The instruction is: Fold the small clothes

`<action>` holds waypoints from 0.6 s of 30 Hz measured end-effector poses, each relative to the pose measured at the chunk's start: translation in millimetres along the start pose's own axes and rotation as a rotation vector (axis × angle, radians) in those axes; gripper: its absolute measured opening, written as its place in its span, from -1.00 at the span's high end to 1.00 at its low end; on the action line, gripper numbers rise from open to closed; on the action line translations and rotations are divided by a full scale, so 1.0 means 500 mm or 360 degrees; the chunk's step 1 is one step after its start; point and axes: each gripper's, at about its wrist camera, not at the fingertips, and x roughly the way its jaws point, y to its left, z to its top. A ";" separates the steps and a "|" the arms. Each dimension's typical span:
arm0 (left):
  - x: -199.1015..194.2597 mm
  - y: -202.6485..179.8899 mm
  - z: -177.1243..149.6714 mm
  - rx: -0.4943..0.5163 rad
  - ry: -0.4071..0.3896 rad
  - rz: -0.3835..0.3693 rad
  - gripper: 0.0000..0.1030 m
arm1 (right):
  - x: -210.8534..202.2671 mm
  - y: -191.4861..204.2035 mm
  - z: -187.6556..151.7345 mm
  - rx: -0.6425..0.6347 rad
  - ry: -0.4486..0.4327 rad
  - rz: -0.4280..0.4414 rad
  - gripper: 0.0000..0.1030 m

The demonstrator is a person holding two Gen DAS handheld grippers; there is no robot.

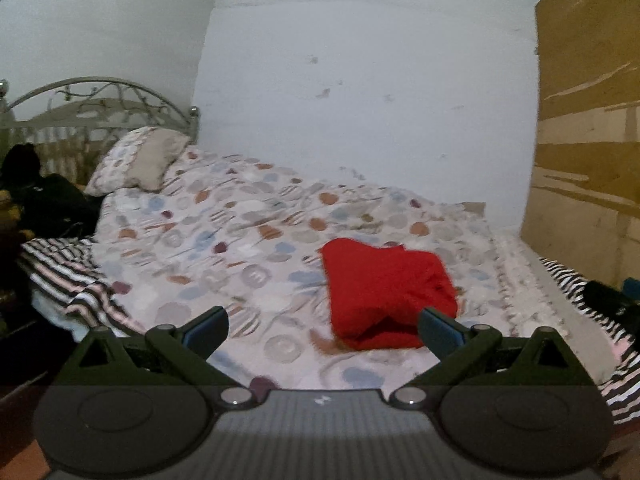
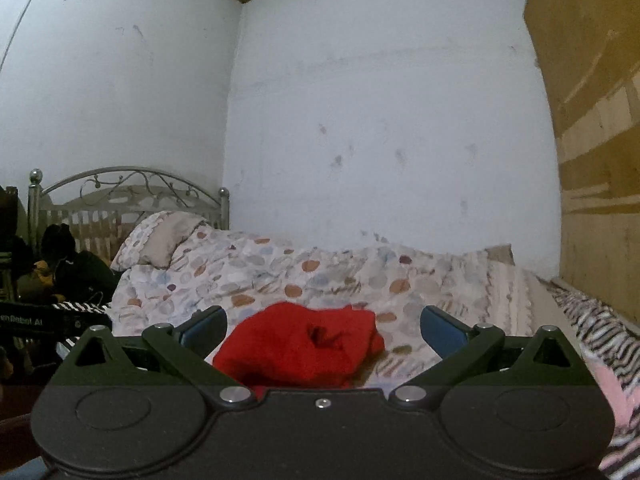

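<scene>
A small red garment point(image 1: 384, 296) lies folded in a compact bundle on the patterned bedspread point(image 1: 224, 240). My left gripper point(image 1: 323, 330) is open and empty; the garment lies just beyond and slightly right of its fingertips. In the right wrist view the red garment point(image 2: 304, 348) lies right in front of my right gripper point(image 2: 323, 330), which is open and empty, the cloth partly between its blue pads point(image 2: 440, 330). Neither gripper touches the cloth as far as I can see.
A pillow point(image 1: 140, 160) lies at the metal headboard point(image 1: 100, 100) at the left. A striped blanket point(image 1: 72, 276) hangs off the bed's left side. A wooden board point(image 1: 588, 140) stands on the right. Dark items point(image 1: 44, 200) lie at far left.
</scene>
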 end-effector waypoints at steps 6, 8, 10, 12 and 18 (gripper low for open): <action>0.008 0.008 -0.045 -0.0022 0.0083 0.0020 -0.99 | -0.035 0.003 -0.035 0.0042 -0.0002 -0.0075 -0.99; 0.008 0.004 -0.054 0.0008 0.0103 0.0027 -0.99 | -0.028 0.004 -0.042 0.0034 0.0020 -0.0067 -0.99; 0.011 0.002 -0.057 0.0023 0.0103 0.0036 -0.99 | -0.020 0.004 -0.049 0.0030 0.0061 -0.0066 -0.99; 0.014 0.000 -0.058 0.0025 0.0113 0.0035 -0.99 | -0.018 0.001 -0.056 0.0034 0.0082 -0.0068 -0.99; 0.016 -0.005 -0.056 0.0046 0.0110 0.0025 -0.99 | -0.016 -0.007 -0.060 0.0057 0.0112 -0.0081 -0.99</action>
